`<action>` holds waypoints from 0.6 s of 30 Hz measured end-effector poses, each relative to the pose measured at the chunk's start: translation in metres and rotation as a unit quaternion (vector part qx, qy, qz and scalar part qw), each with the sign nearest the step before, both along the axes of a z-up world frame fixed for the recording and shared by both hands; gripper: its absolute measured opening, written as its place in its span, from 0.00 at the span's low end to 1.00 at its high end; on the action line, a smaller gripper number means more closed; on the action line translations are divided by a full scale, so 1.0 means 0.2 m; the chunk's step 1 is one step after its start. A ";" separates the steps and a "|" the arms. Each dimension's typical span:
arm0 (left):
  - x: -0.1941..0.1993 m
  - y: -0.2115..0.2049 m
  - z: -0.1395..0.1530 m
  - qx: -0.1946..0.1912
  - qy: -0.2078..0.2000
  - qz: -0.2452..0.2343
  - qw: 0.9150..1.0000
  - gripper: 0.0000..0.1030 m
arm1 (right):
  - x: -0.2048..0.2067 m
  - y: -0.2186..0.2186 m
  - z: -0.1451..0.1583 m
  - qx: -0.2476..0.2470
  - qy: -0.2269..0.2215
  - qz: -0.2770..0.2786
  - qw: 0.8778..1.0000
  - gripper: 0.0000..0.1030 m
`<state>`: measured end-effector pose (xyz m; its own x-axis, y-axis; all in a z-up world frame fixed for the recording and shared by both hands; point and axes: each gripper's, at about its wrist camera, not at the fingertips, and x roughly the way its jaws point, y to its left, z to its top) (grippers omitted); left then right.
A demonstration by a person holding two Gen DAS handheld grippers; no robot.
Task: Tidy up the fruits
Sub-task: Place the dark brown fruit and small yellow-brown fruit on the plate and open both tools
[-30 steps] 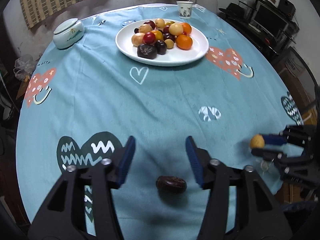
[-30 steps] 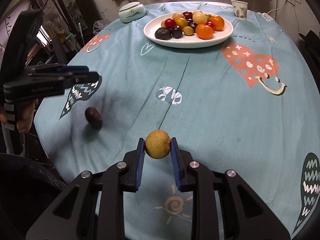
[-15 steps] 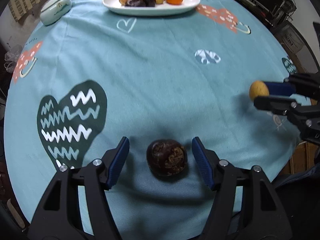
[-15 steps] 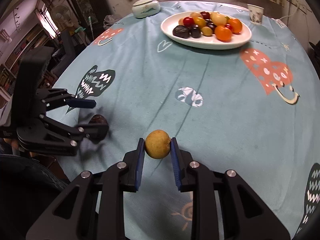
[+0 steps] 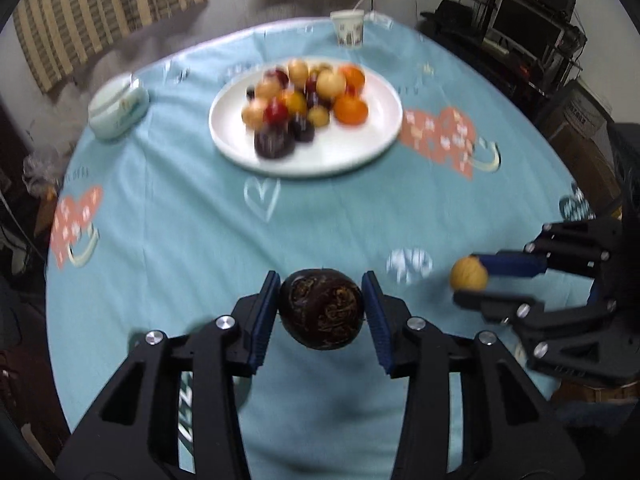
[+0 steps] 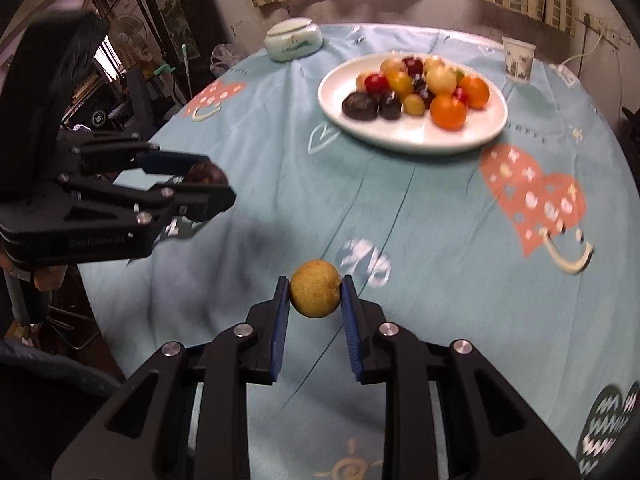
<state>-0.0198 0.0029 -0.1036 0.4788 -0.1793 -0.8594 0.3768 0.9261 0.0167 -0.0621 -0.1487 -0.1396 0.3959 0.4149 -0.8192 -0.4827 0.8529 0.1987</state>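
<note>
Left gripper: jaws have just been closing and now clamp a dark brown wrinkled round fruit, lifted clear above the near edge of the counter. Right gripper: jaws narrow, pinching a small yellow-tan round fruit, also off the cloth near the same edge. White round plate heaped with mixed fruits sits toward the far edge. Paper cup and pale lidded ceramic bowl stand at the far edge.
</note>
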 end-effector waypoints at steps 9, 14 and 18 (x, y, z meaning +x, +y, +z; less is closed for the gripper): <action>0.50 -0.16 0.17 0.000 -0.052 0.001 0.999 0.42 | 0.50 -0.05 0.27 0.007 -0.078 -0.019 0.997 0.25; 0.81 -0.13 0.10 -0.016 -0.045 0.041 0.998 0.42 | 0.82 -0.06 0.32 0.008 -0.099 -0.038 0.994 0.25; 0.97 -0.10 0.01 -0.022 -0.037 0.065 0.997 0.43 | 1.05 -0.05 0.24 0.002 -0.086 -0.052 0.995 0.25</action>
<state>0.1741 -0.0165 -0.1007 0.5621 -0.1478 -0.8138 0.2522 0.9677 -0.0015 0.1479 -0.1579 -0.0923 0.5709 0.3671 -0.7344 -0.4186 0.8996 0.1243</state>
